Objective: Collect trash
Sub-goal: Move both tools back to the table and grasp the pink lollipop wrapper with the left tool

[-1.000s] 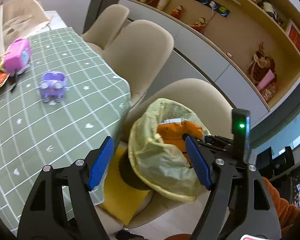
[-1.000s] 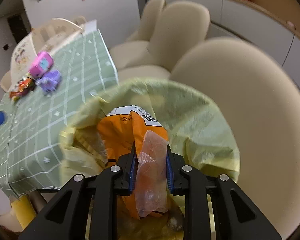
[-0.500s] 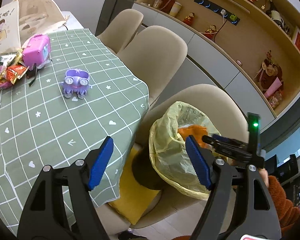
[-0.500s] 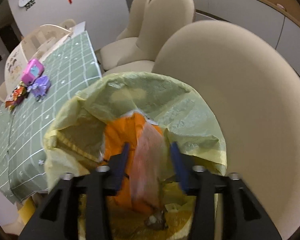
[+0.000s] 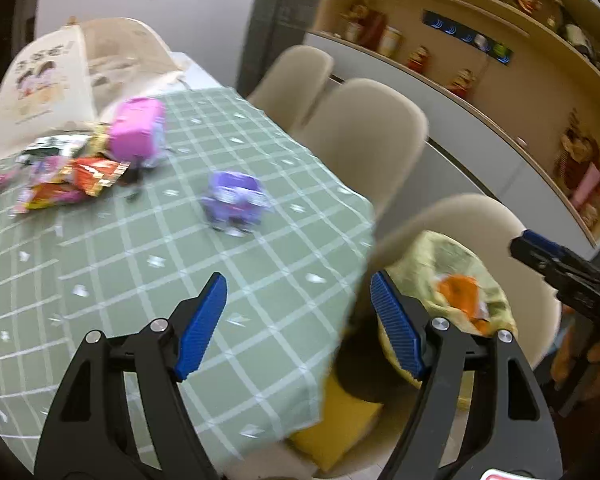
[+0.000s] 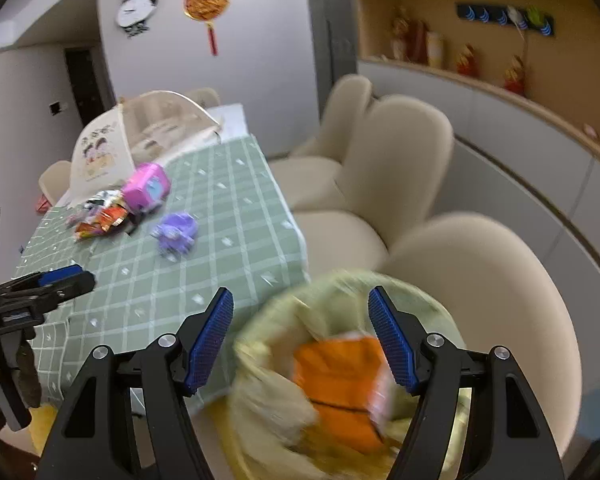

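On the far left of the green checked tablecloth [image 5: 148, 264], a heap of snack wrappers [image 5: 80, 180] lies beside a pink toy box [image 5: 138, 136], with a purple toy [image 5: 234, 202] nearer the middle. The left gripper [image 5: 298, 320] hovers above the cloth's near edge, jaws wide and empty, the wrappers well apart beyond it. To the right, a yellow trash bag [image 6: 340, 380] sits on a beige chair [image 6: 500, 280], an orange packet [image 6: 340, 384] inside. The right gripper [image 6: 300, 336] hangs above the bag, jaws spread, gripping nothing.
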Motion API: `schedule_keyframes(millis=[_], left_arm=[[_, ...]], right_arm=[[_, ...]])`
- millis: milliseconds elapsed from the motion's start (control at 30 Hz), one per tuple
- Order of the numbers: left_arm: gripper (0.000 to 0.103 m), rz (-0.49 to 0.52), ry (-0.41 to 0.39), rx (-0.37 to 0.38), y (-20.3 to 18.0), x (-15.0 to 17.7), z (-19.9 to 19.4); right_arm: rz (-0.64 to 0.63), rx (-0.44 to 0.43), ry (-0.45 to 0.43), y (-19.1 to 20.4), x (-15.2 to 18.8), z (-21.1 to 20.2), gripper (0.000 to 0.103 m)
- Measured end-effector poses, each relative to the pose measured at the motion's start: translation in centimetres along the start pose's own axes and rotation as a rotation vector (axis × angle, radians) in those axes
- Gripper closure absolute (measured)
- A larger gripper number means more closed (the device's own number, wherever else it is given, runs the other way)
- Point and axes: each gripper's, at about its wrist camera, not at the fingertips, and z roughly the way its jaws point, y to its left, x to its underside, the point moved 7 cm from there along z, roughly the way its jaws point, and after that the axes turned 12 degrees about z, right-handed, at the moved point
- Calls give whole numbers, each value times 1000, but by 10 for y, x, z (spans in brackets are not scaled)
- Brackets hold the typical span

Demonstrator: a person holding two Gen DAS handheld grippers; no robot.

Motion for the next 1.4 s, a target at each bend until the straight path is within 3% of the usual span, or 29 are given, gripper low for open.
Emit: schedule_keyframes(millis=[167, 433, 667, 800, 900, 1167, 1300, 1400], left_arm=[[32, -48, 14, -62, 62, 7, 0], [32, 56, 18, -165, 204, 7, 0], [32, -2, 32, -236, 357, -1, 14], [32, -20, 43, -247, 422, -6, 22], [32, -25, 60, -236, 464, -9, 33], [32, -43, 160, -148, 513, -3, 70], [38, -26, 203, -84, 510, 4, 77], [52, 2, 221, -85, 498, 8, 76]], right_arm=[[10, -104, 65, 53, 4, 34, 36], [-51, -11, 83, 143, 9, 102, 36], [-37, -43, 26, 211, -3, 146, 36], [-70, -2, 134, 248, 8, 186, 36], [-118, 31, 155, 267, 15, 200, 36], [-121, 65, 216, 292, 20, 231, 36], [-157, 74, 213, 297, 18, 237, 36], [-192, 87, 203, 301, 19, 240, 36]])
